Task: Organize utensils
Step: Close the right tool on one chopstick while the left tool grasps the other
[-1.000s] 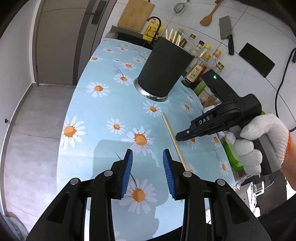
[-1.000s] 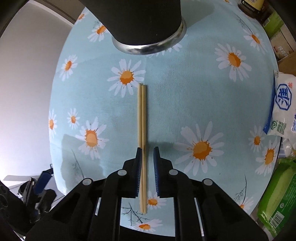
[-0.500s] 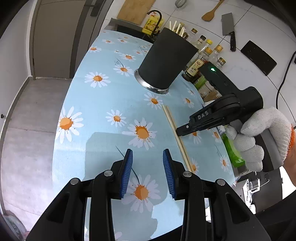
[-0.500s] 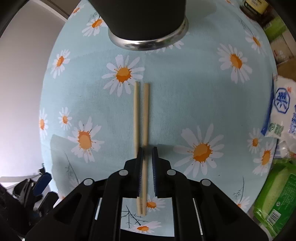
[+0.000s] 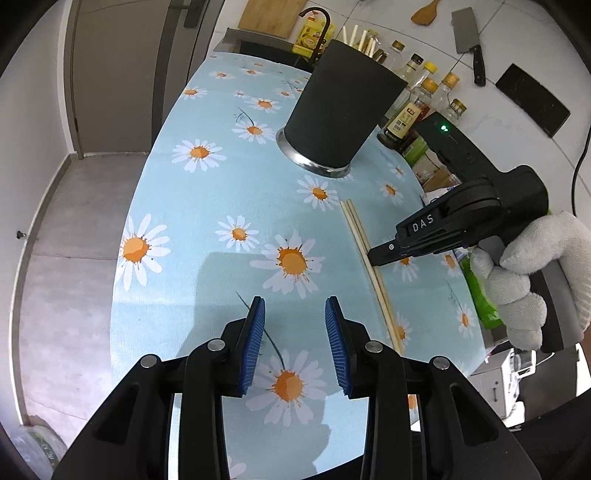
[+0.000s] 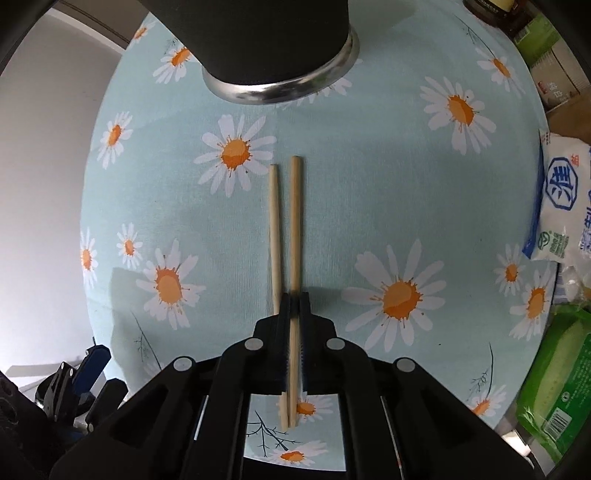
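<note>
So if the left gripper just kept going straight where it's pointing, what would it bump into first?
Probably the daisy tablecloth: the left gripper has open, empty jaws aimed down at bare cloth, short of the black utensil holder.

A home kitchen: cleaver [image 5: 466, 40] and wooden spatula [image 5: 426, 14] on tiled wall, sauce bottles [image 5: 413, 110], cutting board [image 5: 271, 16].

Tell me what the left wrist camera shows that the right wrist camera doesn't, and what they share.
Only the left wrist view shows the cleaver on the wall, the cutting board, and the gloved hand holding the right gripper. Only the right wrist view shows that gripper's pads shut on one chopstick, the other chopstick outside them. Both show the black holder and daisy tablecloth.
</note>
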`<state>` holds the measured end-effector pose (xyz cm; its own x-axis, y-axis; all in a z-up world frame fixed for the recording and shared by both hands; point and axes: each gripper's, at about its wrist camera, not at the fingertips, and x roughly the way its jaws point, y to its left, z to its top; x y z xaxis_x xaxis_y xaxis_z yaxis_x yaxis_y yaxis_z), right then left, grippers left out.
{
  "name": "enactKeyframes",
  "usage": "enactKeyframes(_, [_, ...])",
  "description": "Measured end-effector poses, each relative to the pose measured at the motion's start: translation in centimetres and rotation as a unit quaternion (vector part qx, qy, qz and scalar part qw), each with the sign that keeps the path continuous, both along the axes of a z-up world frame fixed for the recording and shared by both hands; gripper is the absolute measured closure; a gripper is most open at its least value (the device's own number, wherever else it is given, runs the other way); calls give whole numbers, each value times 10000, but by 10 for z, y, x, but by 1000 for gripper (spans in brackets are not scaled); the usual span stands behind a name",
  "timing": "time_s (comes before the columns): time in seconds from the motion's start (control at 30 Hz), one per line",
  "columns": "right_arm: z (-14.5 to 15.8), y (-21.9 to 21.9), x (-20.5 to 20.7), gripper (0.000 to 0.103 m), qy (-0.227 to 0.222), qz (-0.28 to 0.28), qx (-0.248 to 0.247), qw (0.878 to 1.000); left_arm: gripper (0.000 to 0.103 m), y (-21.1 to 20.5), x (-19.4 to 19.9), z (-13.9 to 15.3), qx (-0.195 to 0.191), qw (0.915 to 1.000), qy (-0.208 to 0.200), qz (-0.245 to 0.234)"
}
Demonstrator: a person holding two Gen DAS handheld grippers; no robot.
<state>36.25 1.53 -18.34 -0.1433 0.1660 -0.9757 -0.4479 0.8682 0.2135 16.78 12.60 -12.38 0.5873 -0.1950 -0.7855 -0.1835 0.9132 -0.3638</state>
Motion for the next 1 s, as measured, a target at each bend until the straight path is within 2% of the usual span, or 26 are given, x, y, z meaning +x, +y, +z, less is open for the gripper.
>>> enactKeyframes(0.13, [5,-20,4,98,-34,-35,261,9996,70,-14,8,0,138,9998,171,8])
enactKeyframes(0.3, [28,-48,5,98,-84,-44,727,9973,70,-37,25,-2,215,9992,344,-45])
enactKeyframes(0.4, [40,-68,6,98,-116,-50,1022,9947,70,-50,40,-7,318,9978,578,-92])
enactKeyframes(0.63, [63,-122,13,98,-155,-105,1578,9873,71,-72,84,-19,246,9933,1123,-75])
enactKeyframes(0.83, [75,-145,12,98,-243,10,1916,9812,71,-89,117,-29,434,9854,1645,-78])
enactKeyframes(0.93, [81,-153,9,98,-348,99,2012,9789,79,-100,129,-36,592,9796,1914,-180])
enactKeyframes(1.0, [84,-158,7,98,-435,158,2064,9774,80,-102,134,-39,753,9758,2050,-82])
